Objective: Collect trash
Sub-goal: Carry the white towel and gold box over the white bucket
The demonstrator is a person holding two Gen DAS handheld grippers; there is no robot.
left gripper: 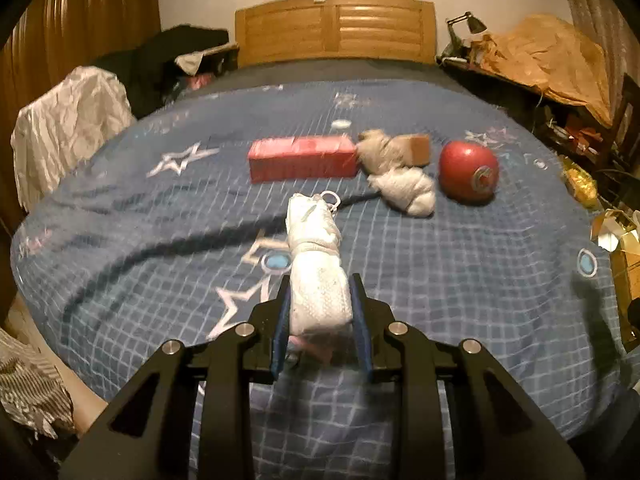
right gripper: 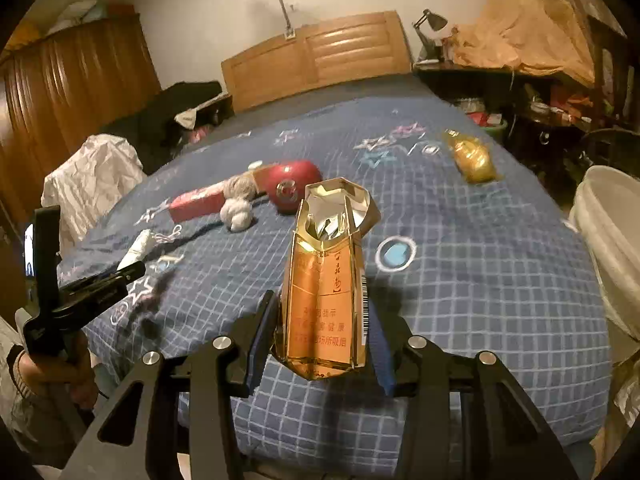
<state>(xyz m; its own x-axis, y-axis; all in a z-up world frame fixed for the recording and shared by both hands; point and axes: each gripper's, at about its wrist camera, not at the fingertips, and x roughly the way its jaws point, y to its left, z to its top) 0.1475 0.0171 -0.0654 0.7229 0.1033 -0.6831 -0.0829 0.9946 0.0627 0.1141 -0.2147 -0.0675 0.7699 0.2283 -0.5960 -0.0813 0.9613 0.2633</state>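
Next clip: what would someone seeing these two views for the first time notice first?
Both tools are loaded: the left tool grips a white netted bundle of rolled wrapping, and the right tool clamps an opened gold cigarette pack, both over the blue checked star-print bedspread. Farther up the bed lie a long red box, a round red tin and a crumpled white tissue wad.

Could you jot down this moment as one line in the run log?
left gripper: shut on white mask | right gripper: shut on gold cigarette pack | bed: red box, tissue wads remain
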